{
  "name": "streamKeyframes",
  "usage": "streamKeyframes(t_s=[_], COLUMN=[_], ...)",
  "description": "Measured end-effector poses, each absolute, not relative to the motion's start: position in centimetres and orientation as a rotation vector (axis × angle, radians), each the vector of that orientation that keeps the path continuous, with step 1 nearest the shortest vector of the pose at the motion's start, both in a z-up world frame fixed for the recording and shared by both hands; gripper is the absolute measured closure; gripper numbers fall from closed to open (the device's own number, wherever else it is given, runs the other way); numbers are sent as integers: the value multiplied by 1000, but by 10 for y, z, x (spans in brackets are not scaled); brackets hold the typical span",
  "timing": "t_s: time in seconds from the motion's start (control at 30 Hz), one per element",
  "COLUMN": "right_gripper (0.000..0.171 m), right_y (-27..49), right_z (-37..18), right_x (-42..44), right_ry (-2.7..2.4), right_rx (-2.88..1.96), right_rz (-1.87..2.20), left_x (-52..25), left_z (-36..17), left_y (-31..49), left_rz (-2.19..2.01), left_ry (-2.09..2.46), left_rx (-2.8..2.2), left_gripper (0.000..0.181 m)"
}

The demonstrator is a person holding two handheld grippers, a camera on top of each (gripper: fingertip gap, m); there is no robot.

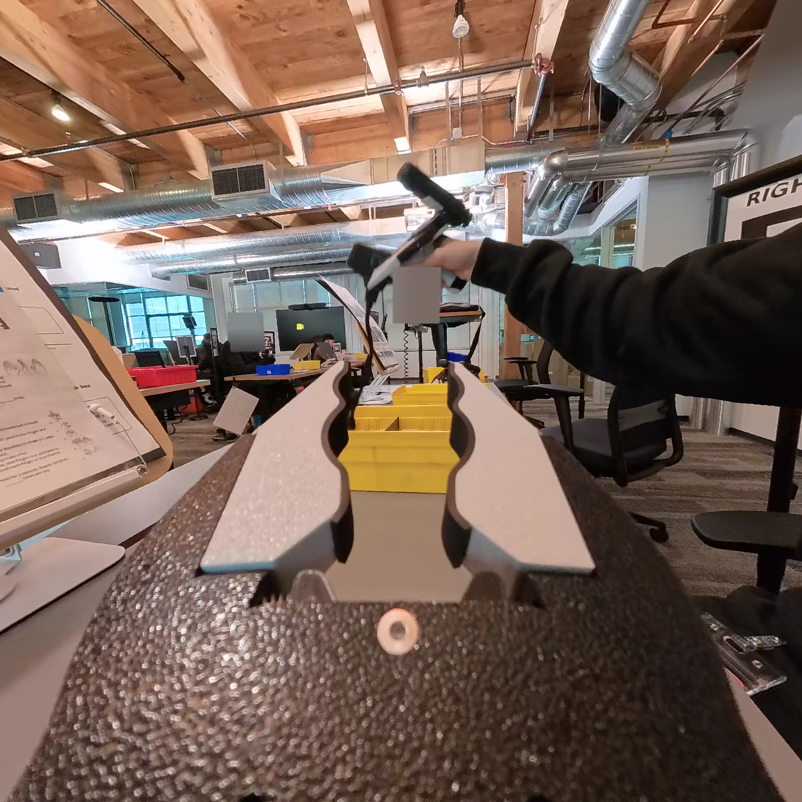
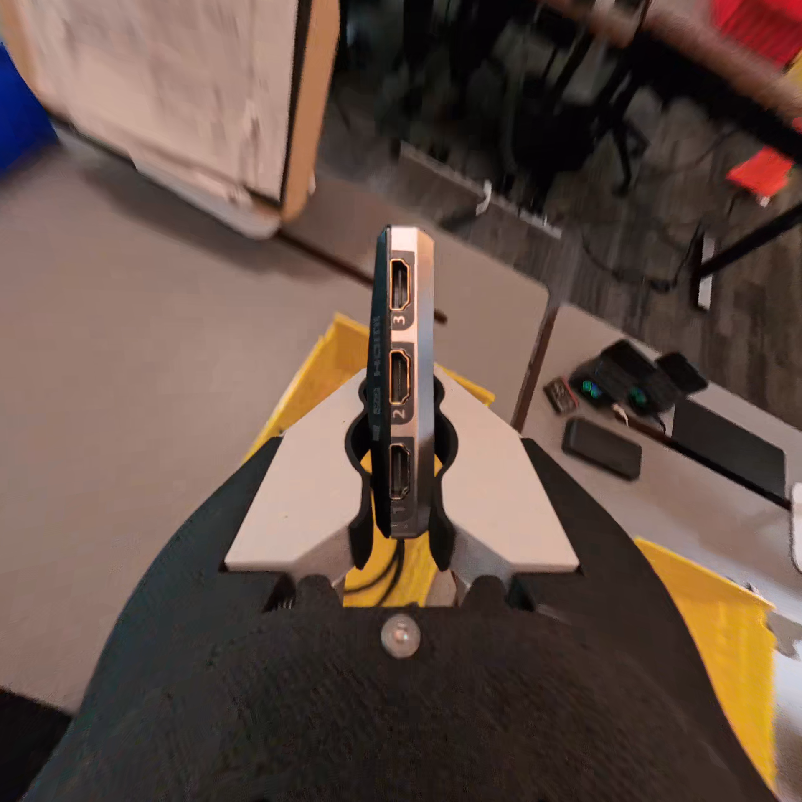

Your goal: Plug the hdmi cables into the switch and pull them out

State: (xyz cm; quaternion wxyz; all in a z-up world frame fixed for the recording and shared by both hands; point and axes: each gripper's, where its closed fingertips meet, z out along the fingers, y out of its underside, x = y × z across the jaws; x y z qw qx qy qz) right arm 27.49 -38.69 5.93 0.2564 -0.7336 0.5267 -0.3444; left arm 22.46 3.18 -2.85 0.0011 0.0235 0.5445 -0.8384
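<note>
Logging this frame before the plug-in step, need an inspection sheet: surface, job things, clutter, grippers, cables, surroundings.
Surface: grey table, mostly bare at left.
Job's things: HDMI switch held upright, edge-on; three ports in view, all empty. No loose HDMI plug seen.
Clutter: yellow bins ahead of the left gripper; black cases and a dark slab at the right of the table; document stand at left.
Grippers: left gripper jaws apart, holding nothing; right gripper jaws clamped on the switch, raised in the air.
Cables: thin black cable hanging below the switch.
Surroundings: open office, chairs, wood ceiling with ducts; seated people far off.
</note>
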Motion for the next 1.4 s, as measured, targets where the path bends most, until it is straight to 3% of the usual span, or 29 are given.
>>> streamKeyframes(t_s=[0.3, 0.57, 0.6, 0.67, 0.77, 0.8, 1.03, 1.23, 1.4], right_gripper=[151, 151, 147, 117, 80, 75, 64, 60, 64], right_y=[-402, -388, -384, -379, -375, -373, -342, -168, -72], right_z=[-94, -165, -170, -178, -184, -183, -105, -52, -76], right_x=[282, 312, 318, 325, 318, 314, 314, 284, 221], right_ry=[1358, 1453, 1450, 1452, 1461, 1455, 1407, 903, 682], right_rx=[-2819, -2876, -2867, -2867, -2918, -2923, -2643, -1982, -1693], right_rz=[-733, -461, -461, -476, -416, -390, -740, -643, -451], left_x=[221, 219, 218, 218, 218, 218, 222, 233, 290], left_z=[-32, -37, -37, -38, -39, -39, -39, -45, -56], left_y=[27, 25, 25, 24, 24, 24, 23, 20, 60], left_rz=[-2626, -2629, -2628, -2627, -2622, -2624, -2620, -2529, -2073], left_ry=[1752, 1801, 1804, 1814, 1832, 1833, 1838, 1873, 1956], left_rx=[94, 99, 101, 101, 97, 94, 61, -5, -382], left_gripper=[140, 141, 141, 140, 140, 140, 140, 140, 140])
